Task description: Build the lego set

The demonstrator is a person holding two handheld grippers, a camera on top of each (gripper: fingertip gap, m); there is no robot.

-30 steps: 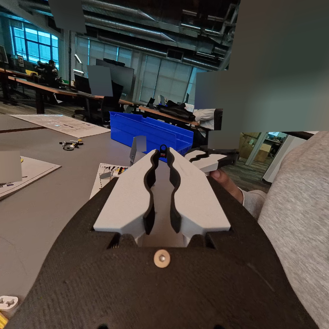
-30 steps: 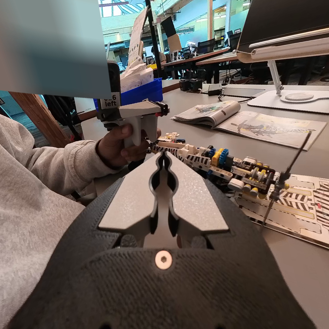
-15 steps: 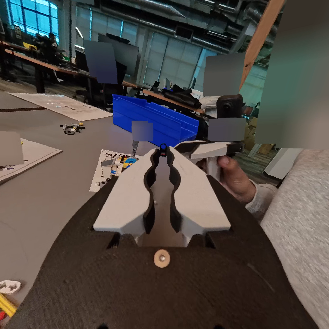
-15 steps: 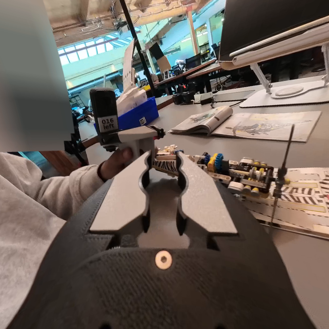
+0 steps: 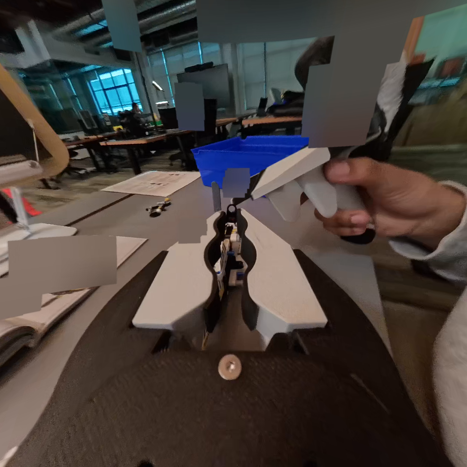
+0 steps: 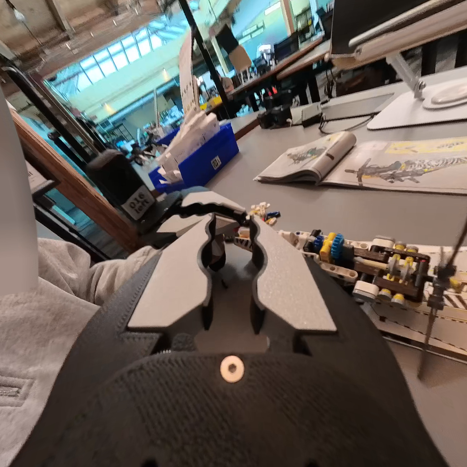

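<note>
Fingers of my left gripper [image 5: 231,214] clench a small black piece [image 5: 231,210] at their tips, above the long lego model [image 6: 353,255] lying mid-table [image 6: 353,214]. My right gripper [image 6: 231,221] hangs released, jaws apart, apparently just at that piece. Farther back lie loose parts [image 6: 265,214], an open manual [image 6: 353,164] and a blue bin [image 6: 202,161].

- Grey tabletop [image 6: 353,217], matte finish.
- Blue bin [image 5: 242,156] at the tabletop's far edge; taken as landmark.
- Beyond the bin: rows of wood-topped desks [image 5: 141,141] on dark legs.
- Left of and behind the bin: a grid of blue-lit windows [image 5: 113,91].
- Above the bin: exposed ceiling ducts [image 5: 161,20], dark.
- Right of the bin: a wooden post [image 6: 75,192], slanting.
</note>
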